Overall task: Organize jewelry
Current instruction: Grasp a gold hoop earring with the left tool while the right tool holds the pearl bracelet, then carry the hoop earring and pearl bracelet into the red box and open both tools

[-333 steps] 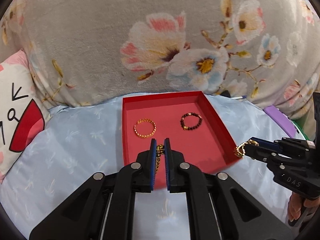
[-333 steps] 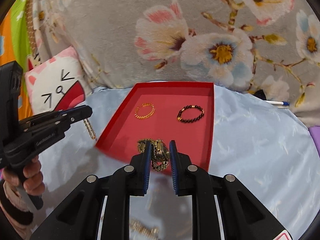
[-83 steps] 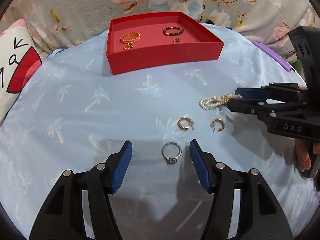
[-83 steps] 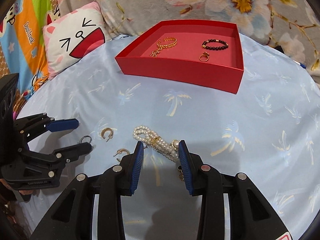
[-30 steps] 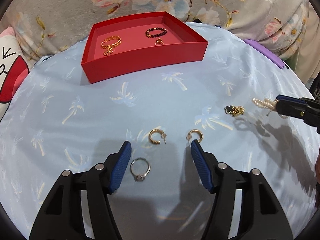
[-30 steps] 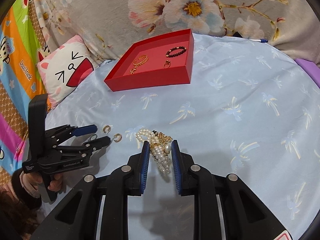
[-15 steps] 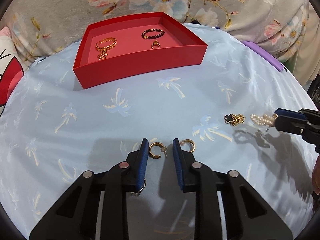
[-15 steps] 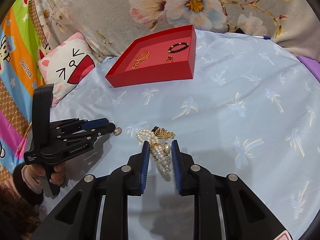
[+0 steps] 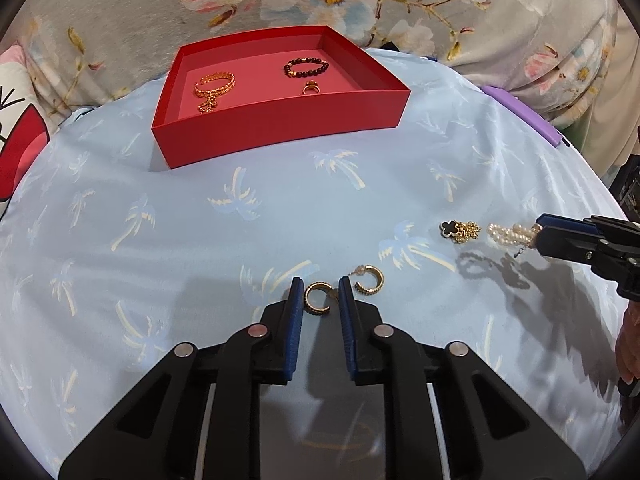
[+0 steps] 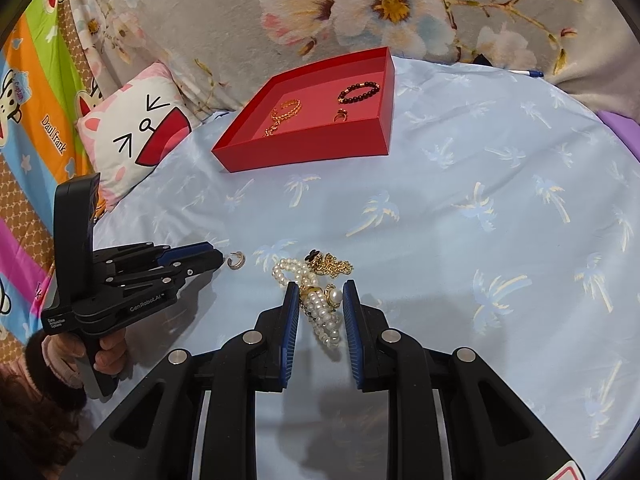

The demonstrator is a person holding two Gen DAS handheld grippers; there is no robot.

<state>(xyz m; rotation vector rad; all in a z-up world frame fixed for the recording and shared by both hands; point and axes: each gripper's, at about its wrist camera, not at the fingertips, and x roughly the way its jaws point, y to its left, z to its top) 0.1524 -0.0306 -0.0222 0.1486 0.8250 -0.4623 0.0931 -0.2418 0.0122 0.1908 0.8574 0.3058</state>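
Across the whole scene we see a pale blue bedsheet [image 9: 240, 208] printed with palm trees, and behind it a grey floral blanket [image 10: 224, 20]. At the sheet's left edge in the right wrist view a white cat-face cushion [image 10: 136, 136] leans against a striped cartoon cover [image 10: 28, 92].

Next in size is the red tray [image 9: 280, 128], standing on the far part of the sheet, well apart from both tools. Inside it we find a gold chain bracelet [image 9: 212, 86] on the left, a dark bead bracelet [image 9: 306, 68] on the right, and a small gold ring [image 9: 311, 88] just in front of the beads.

Our left gripper [image 9: 319, 294], held in a hand [image 10: 108, 354], has its jaws closing around a gold hoop earring [image 9: 317, 298] that sits between the blue pads; whether the pads already press on it we cannot tell. A second hoop earring [image 9: 369, 280] lies just beside the right pad, on the sheet.

Our right gripper [image 10: 320, 302] stands narrowly closed, pinching a pearl bracelet [image 10: 320, 308] whose loose end trails onto the sheet. Touching the pearls at their far end lies a gold chain with a black clover charm [image 10: 328, 264].
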